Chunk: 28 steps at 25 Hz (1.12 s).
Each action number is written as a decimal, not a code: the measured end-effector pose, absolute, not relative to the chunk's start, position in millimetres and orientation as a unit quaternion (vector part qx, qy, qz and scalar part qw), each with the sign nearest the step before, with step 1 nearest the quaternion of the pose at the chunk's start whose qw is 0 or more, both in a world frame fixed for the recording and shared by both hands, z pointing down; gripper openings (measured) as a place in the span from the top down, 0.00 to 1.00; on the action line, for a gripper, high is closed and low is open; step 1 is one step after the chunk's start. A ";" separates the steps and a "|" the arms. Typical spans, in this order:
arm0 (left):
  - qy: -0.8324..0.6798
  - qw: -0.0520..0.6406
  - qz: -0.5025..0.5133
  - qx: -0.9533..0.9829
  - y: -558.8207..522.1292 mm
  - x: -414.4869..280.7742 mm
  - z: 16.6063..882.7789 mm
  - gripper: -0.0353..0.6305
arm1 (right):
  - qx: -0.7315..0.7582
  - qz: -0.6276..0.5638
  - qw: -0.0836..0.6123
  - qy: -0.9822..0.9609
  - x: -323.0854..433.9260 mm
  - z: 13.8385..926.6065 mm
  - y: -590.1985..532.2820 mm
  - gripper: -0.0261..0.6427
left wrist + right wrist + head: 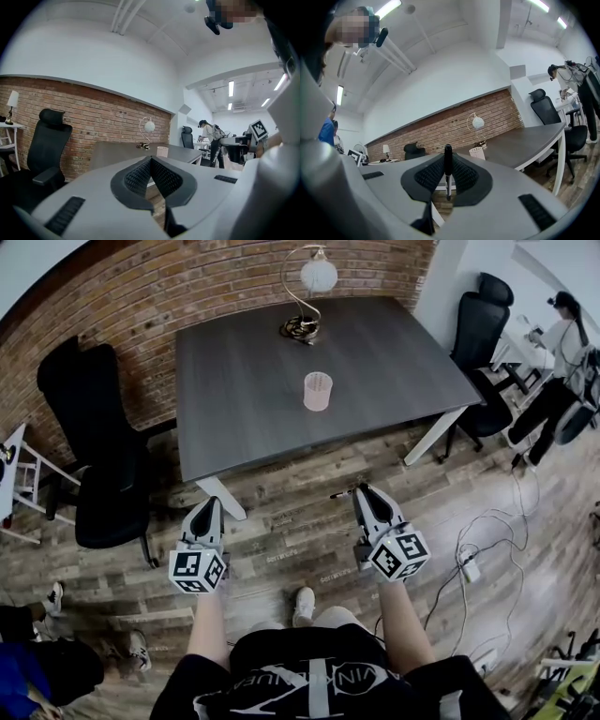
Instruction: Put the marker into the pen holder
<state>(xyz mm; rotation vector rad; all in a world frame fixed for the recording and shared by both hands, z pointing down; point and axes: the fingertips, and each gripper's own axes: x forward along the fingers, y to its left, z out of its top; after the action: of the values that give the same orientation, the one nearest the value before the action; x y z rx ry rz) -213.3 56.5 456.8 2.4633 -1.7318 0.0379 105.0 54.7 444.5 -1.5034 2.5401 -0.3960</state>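
Observation:
A black marker (448, 171) stands upright between the pads of my right gripper (448, 158), which is shut on it. In the head view the marker (341, 493) pokes out to the left of the right gripper (364, 491), held over the wood floor in front of the table. The pale mesh pen holder (318, 391) stands upright near the middle of the dark grey table (244, 418), well ahead of both grippers. It also shows as a pen holder (476, 152) and a pen holder (162, 151). My left gripper (212, 506) is shut with nothing in it, its pads (140, 176) meeting.
A globe desk lamp (307, 296) stands at the table's far edge by the brick wall. A black office chair (98, 451) stands left of the table, another chair (486, 329) at the right. A person (562, 371) stands far right. Cables and a power strip (470, 568) lie on the floor.

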 end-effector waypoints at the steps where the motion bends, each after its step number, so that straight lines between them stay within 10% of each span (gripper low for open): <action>1: -0.573 0.065 0.013 0.817 51.3 -210.6 457.3 0.93 | -0.504 -0.132 0.081 0.850 107.0 445.0 50.5 0.88; 28: -0.555 0.072 0.010 0.829 -54.6 -181.7 471.5 0.93 | -0.505 -0.146 0.068 0.848 120.7 462.4 -39.7 0.88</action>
<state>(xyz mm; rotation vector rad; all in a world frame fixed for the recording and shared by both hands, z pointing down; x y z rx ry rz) -181.7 -54.6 471.5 2.4898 -1.6674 0.0293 120.7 -39.7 462.4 -1.5227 2.5539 -0.4397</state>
